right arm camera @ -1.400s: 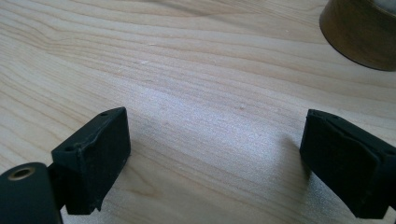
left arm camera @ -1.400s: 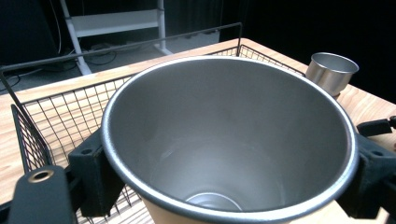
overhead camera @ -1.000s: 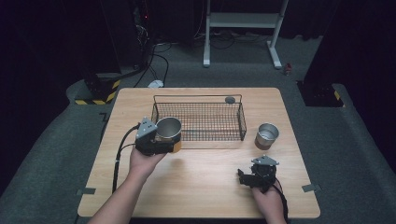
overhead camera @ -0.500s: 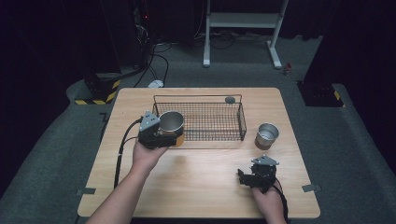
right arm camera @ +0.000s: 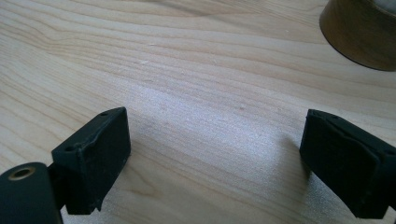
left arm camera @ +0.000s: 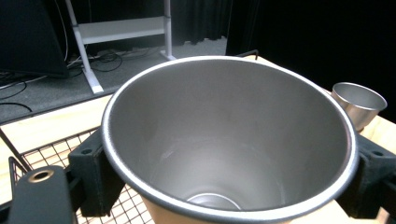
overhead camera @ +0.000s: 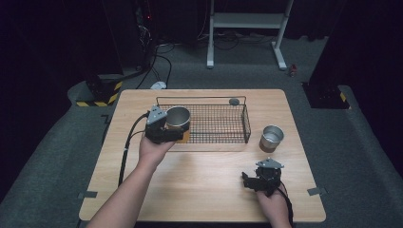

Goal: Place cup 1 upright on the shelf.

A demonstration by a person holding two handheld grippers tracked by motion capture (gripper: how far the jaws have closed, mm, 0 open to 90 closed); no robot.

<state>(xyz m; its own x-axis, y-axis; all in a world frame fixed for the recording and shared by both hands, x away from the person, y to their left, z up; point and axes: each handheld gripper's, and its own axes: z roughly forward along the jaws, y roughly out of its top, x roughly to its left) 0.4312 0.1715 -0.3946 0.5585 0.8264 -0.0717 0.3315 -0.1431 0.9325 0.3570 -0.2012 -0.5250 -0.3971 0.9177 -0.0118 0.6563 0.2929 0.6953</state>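
My left gripper (overhead camera: 175, 129) is shut on a steel cup (overhead camera: 178, 117) and holds it upright in the air, at the near left corner of the black wire basket (overhead camera: 214, 124). In the left gripper view the cup's empty inside (left arm camera: 229, 140) sits between the two black pads (left arm camera: 91, 172). A second steel cup (overhead camera: 272, 137) stands on the table right of the basket, also visible as the smaller cup (left arm camera: 359, 102) in the left gripper view. My right gripper (overhead camera: 259, 179) rests near the table's front right, open with bare wood between its pads (right arm camera: 93, 158).
A small grey disc (overhead camera: 234, 101) lies by the basket's far rim. The wooden table (overhead camera: 204, 190) has open room in front of the basket. The base of the second cup (right arm camera: 364, 32) stands ahead of the right gripper's jaws. Dark floor and cables lie beyond the table.
The left hand has carried the cup up and away from the person, a little to the right, onto the basket's near left corner. The right gripper has stayed where it was.
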